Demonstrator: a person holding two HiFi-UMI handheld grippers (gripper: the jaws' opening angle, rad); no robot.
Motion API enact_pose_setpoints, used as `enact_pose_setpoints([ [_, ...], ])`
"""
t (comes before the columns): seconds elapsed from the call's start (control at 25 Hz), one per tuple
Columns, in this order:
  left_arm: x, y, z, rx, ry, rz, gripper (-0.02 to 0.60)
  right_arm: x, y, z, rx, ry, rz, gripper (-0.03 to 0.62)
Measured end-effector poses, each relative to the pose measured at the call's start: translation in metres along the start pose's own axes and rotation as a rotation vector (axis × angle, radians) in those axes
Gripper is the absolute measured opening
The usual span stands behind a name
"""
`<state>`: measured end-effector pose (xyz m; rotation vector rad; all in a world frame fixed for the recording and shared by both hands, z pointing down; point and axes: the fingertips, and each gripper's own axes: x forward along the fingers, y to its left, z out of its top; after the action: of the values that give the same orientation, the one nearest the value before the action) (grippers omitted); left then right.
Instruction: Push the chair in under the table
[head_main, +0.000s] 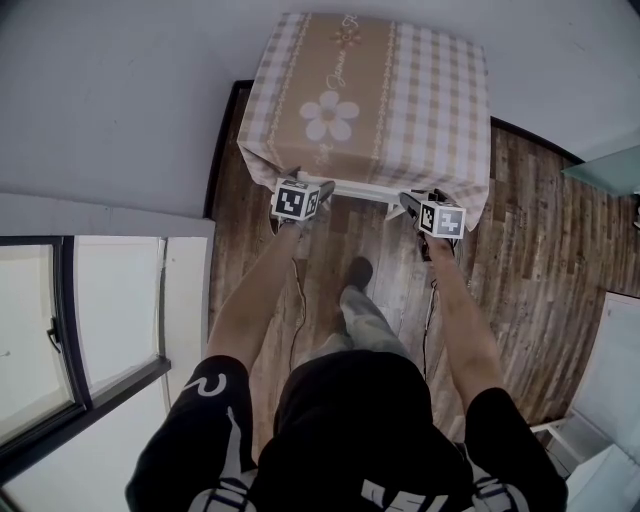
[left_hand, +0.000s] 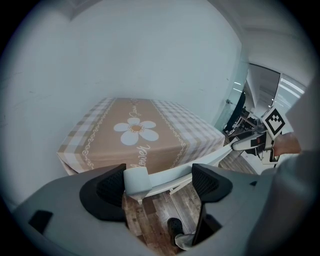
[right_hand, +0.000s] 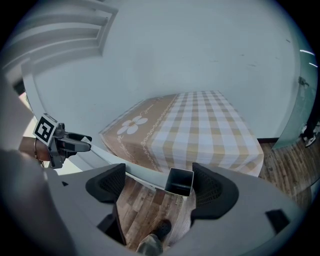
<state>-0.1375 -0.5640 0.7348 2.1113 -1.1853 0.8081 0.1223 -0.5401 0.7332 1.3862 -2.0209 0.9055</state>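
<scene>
A white chair stands at the table (head_main: 370, 60), which wears a beige checked cloth with a flower print. Only the chair's top rail (head_main: 357, 188) shows, right at the cloth's near edge. My left gripper (head_main: 300, 198) is at the rail's left end and my right gripper (head_main: 438, 215) at its right end. In the left gripper view the rail (left_hand: 172, 175) crosses the wide gap of the left gripper (left_hand: 162, 182), its capped end (left_hand: 136, 180) beside the left pad. In the right gripper view the rail (right_hand: 128, 167) and its hollow square end (right_hand: 180, 181) sit between the spread jaws of the right gripper (right_hand: 160, 182).
The table stands in a corner against pale walls (head_main: 120, 90). A window frame (head_main: 70, 330) is at the left and white furniture (head_main: 610, 400) at the lower right. The person's shoe (head_main: 358, 272) is on the wood floor (head_main: 520, 240) behind the chair. A glass panel (right_hand: 300, 110) is to the right.
</scene>
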Motion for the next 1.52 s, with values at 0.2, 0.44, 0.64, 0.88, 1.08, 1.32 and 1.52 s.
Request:
enact_pose_setpoints([
  [0.2,0.011,0.009,0.018,0.005,-0.007,0.0,0.405,0.011,-0.006,0.018,0.001,-0.009,-0.002,0.43],
  [0.44,0.021,0.017,0.032,0.005,-0.009,-0.004,0.405,0.022,-0.011,0.033,0.0,-0.012,-0.005,0.43],
  [0.64,0.029,0.022,0.043,0.006,-0.016,-0.003,0.405,0.031,-0.015,0.044,-0.002,-0.016,-0.004,0.431],
  [0.88,0.037,0.031,0.054,0.009,-0.022,-0.005,0.405,0.04,-0.018,0.057,-0.001,-0.024,-0.007,0.431],
  [1.08,0.043,0.035,0.061,0.008,-0.028,-0.003,0.405,0.047,-0.021,0.064,-0.002,-0.023,-0.01,0.431],
  [1.32,0.046,0.039,0.066,0.013,-0.021,-0.007,0.405,0.05,-0.021,0.069,0.002,-0.025,-0.01,0.433],
  [1.52,0.046,0.043,0.069,0.023,-0.035,-0.013,0.405,0.052,-0.018,0.07,0.005,-0.031,-0.012,0.436],
])
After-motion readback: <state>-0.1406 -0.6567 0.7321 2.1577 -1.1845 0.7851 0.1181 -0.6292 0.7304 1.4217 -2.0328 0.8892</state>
